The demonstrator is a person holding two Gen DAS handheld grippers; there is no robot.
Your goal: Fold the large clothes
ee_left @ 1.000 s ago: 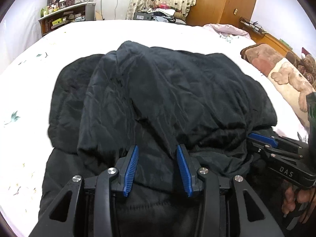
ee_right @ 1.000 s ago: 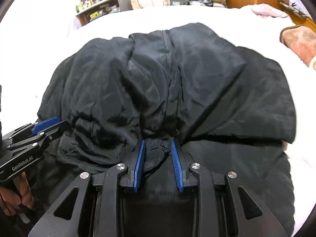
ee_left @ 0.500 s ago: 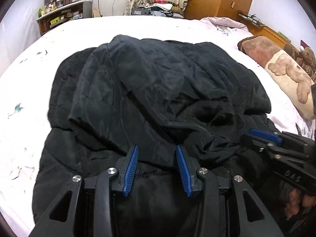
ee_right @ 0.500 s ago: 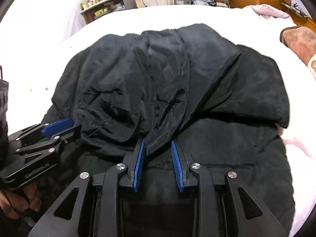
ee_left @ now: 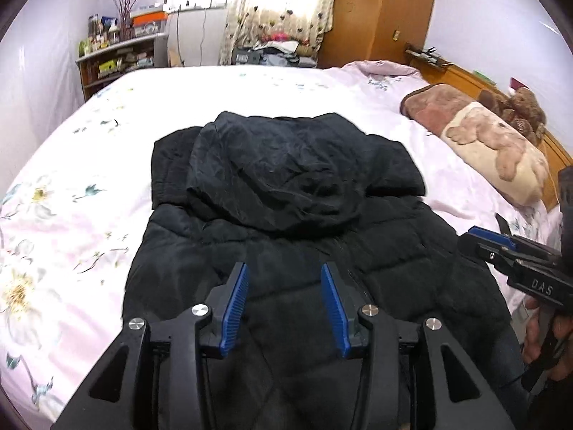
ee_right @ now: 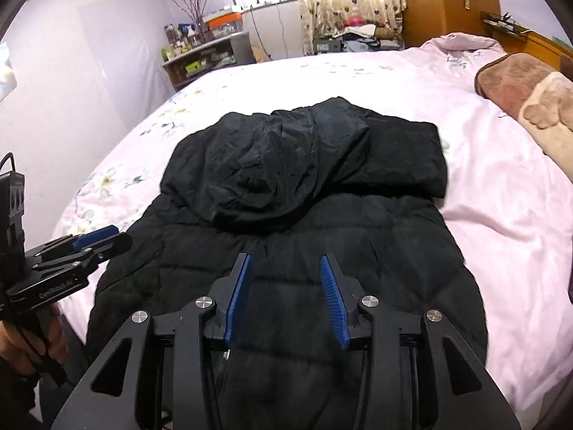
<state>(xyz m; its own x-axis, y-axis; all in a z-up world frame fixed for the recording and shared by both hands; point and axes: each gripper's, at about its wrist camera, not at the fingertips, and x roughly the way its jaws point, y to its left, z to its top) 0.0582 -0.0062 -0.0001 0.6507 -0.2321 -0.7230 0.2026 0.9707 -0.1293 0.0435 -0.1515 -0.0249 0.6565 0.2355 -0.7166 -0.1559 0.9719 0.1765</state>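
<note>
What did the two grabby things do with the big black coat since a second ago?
Both let go. The left hand-held gripper and the right hand-held gripper were pinching the coat's hood edge; their jaws have just been opening, nothing is between them now, and both pulled back and up. The black coat stayed on the bed, hood folded over its body.

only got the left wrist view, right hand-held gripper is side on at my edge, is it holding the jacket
observer: no. The right hand-held gripper is open. Its jaws have just been opening, no cloth is between the pads, and the black jacket lies on the bed below it.
operator: where's my left one from that side
observer: the left hand-held gripper points at the jacket's left edge, with no cloth in it.
</note>
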